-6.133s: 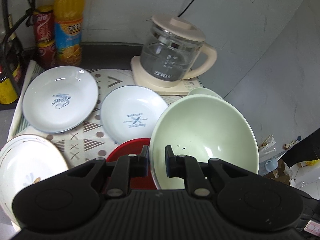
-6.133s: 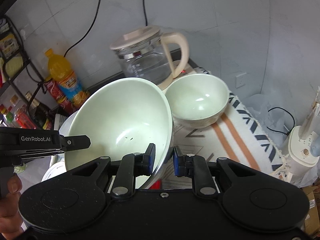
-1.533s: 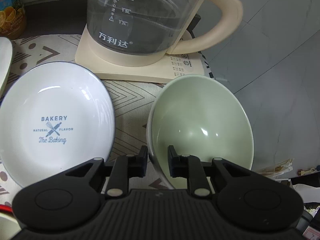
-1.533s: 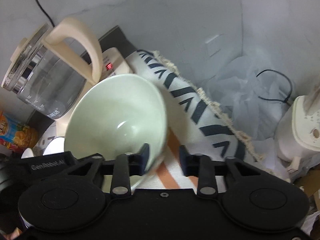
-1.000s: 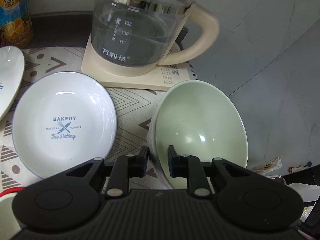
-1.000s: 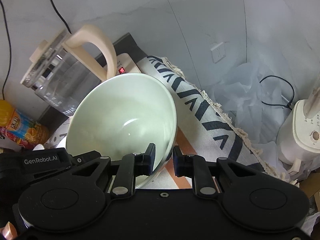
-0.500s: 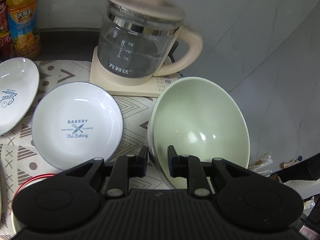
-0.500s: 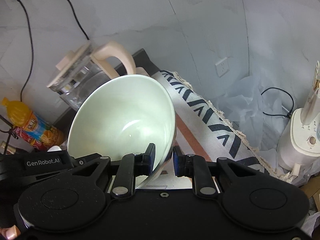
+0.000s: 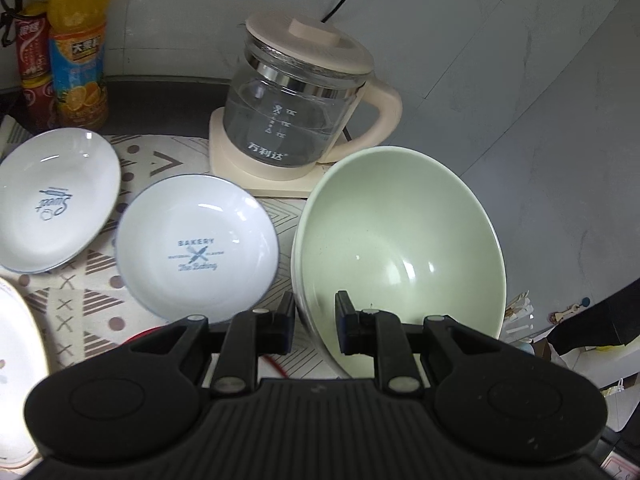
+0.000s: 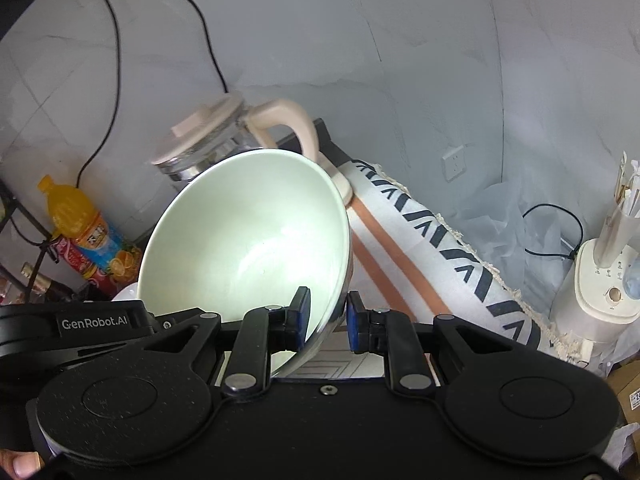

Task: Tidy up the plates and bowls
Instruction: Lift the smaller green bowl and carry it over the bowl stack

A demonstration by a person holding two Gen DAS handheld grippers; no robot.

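Plates: Sweet plate (image 9: 54, 204) far left on mat (image 9: 136, 152), Bakery plate (image 9: 196, 246) just right of it. Green bowl (image 9: 400, 248) tilted, lifted, near kettle (image 9: 296, 112); left gripper (image 9: 314, 316) & right gripper (image 10: 325, 318) both pinch its rim, fingers narrow.

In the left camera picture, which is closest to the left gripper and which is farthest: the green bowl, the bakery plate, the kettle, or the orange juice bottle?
1. green bowl: its rim sits between the left gripper fingers.
2. bakery plate: just ahead, to the left.
3. kettle: behind both, on its base.
4. orange juice bottle: far back left, by the wall.
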